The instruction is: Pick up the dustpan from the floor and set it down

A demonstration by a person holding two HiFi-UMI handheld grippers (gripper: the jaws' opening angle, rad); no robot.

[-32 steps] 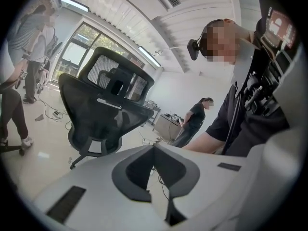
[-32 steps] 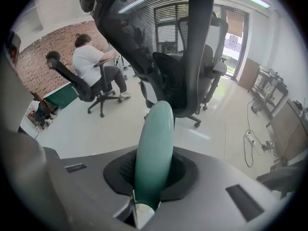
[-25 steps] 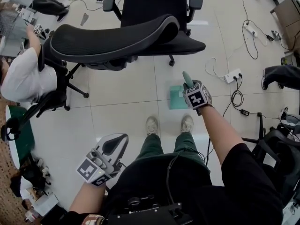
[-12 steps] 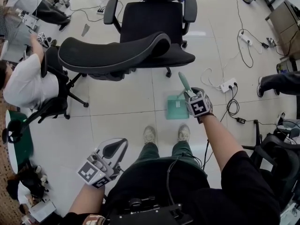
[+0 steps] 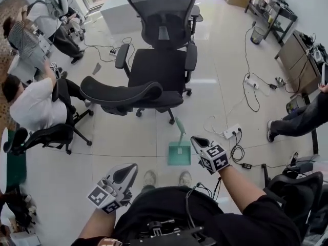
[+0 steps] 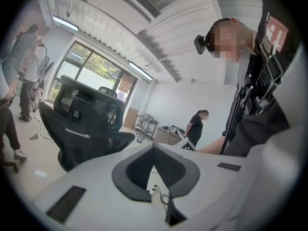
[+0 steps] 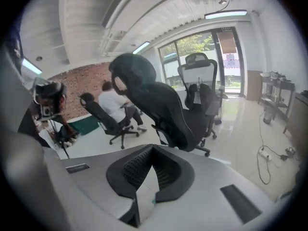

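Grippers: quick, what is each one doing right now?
Left gripper: jaws closed, holding nothing.
Right gripper: jaws closed, holding nothing.

Teal-green dustpan [image 5: 179,152], black mesh chair [image 5: 156,68], pale cream floor [image 5: 118,137] (a grid of tile seams).

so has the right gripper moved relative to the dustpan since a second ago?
Yes. The right gripper was at the dustpan handle; now it is off it, to the right of the dustpan, jaws shut and empty.
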